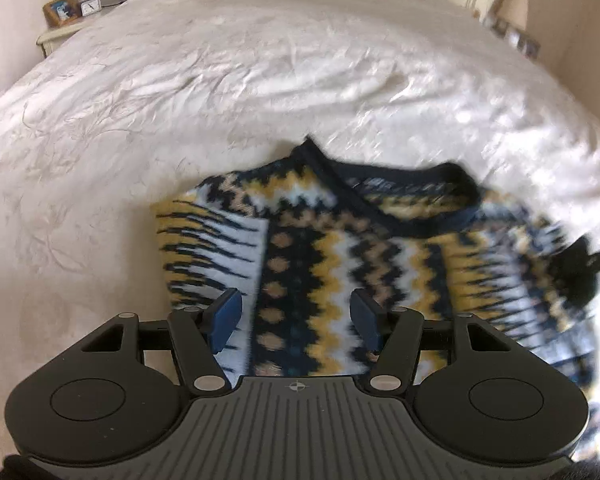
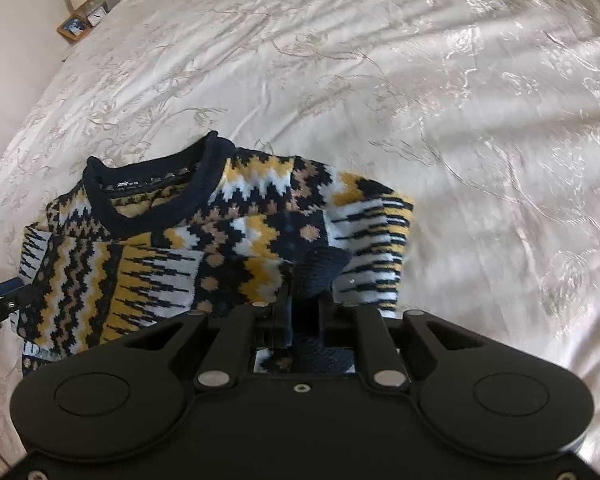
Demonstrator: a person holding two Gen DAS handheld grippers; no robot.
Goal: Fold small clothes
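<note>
A small knitted sweater (image 1: 340, 248) with navy, yellow, white and tan zigzags lies on a white bed, neck away from me; it also shows in the right wrist view (image 2: 172, 248). Its left sleeve is folded in over the body. My left gripper (image 1: 296, 320) is open and empty, its blue fingertips (image 1: 226, 316) apart just above the sweater's lower left part. My right gripper (image 2: 304, 300) is shut on the navy cuff (image 2: 320, 268) of the right sleeve and holds it over the sweater's body. The right gripper shows blurred at the right edge of the left wrist view (image 1: 580, 268).
The white embroidered bedspread (image 2: 440, 100) covers the whole bed around the sweater. A nightstand (image 1: 56, 34) with a lamp, a framed photo and a clock stands at the far left. Another lamp and frames (image 1: 516, 28) stand at the far right.
</note>
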